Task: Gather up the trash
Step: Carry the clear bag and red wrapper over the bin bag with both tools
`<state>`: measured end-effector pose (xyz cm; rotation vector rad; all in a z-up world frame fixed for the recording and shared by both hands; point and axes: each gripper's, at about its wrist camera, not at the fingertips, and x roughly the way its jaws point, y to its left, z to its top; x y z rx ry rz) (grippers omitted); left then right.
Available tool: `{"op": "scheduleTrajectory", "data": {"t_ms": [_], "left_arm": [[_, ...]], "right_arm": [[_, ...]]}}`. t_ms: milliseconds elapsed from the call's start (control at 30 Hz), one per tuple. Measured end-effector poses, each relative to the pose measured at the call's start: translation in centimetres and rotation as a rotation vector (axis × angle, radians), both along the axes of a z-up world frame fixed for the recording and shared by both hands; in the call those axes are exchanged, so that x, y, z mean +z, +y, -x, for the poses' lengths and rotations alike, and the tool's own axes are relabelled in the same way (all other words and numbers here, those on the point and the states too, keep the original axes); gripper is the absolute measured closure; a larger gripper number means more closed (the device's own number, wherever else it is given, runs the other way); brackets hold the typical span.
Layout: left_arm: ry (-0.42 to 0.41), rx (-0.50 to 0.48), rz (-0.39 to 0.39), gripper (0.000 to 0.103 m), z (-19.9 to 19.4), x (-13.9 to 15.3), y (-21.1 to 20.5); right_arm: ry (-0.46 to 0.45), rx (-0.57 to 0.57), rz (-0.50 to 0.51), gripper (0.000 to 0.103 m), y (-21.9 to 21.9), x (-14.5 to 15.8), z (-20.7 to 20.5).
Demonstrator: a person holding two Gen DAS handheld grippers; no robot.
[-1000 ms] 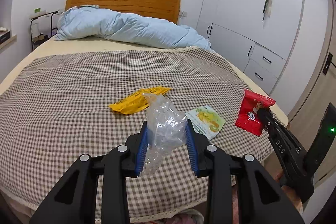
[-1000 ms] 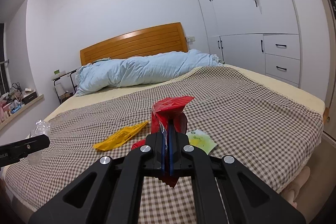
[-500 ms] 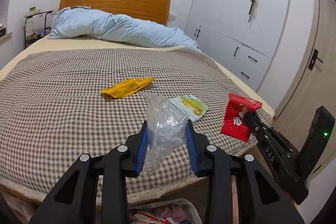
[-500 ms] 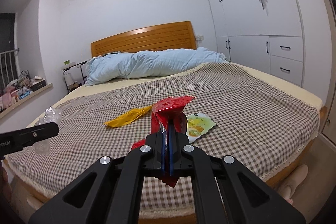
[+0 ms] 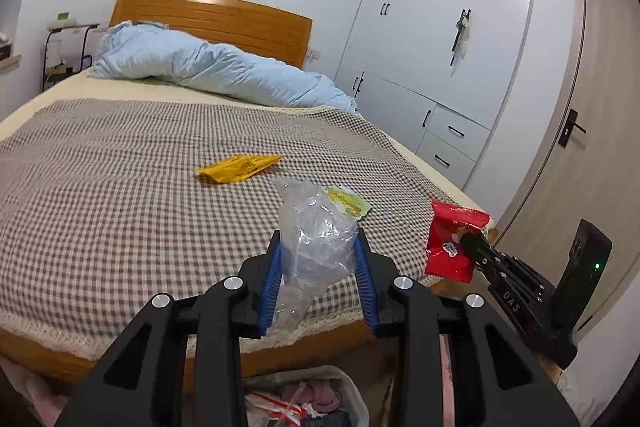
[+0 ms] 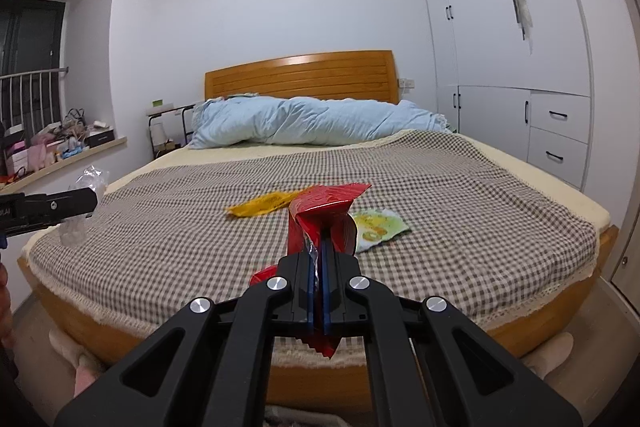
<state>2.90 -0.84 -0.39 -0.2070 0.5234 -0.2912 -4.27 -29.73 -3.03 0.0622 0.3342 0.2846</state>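
The left claw (image 5: pixel 318 273) pinches a crumpled clear plastic bag (image 5: pixel 316 239) and the right claw (image 6: pixel 318 281) clamps a red snack wrapper (image 6: pixel 320 215), either of which could slip free short of the trash bin (image 5: pixel 344 379).

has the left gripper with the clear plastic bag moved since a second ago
Yes. The left gripper, shut on the clear plastic bag, has backed off the bed: its foot edge and the trash bin below now show.

On the bed (image 5: pixel 100 187), a flat wrapper (image 5: pixel 236 167) lies near the middle, a snack packet (image 5: pixel 347 201) to its right. Behind them a duvet (image 5: pixel 208 69) lies along the headboard (image 5: pixel 224 23). A wardrobe (image 5: pixel 444 27) stands right of the bed. A bin (image 5: pixel 304 399) sits below its foot.
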Motion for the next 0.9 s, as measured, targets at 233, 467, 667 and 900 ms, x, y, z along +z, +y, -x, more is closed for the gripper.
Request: {"op": "scheduleTrajectory", "data": {"t_ms": [233,467,667,900], "left_arm": [[0.017,0.012,-0.002,0.071,2.3,-2.0,0.7],[0.036,0.029,-0.049,0.071,4.7,-5.0,1.2],[0.090,0.062,-0.048,0.071,6.3,-8.3,2.4],[0.182,0.067,-0.008,0.071,6.5,-12.5,2.8]], "right_arm": [[0.045,0.045,0.001,0.100,-0.1,-1.3,2.1],[0.127,0.079,0.031,0.100,0.3,-3.8,3.6],[0.240,0.087,0.062,0.100,0.6,-7.1,4.5],[0.347,0.091,0.092,0.100,1.1,-10.4,5.3]]}}
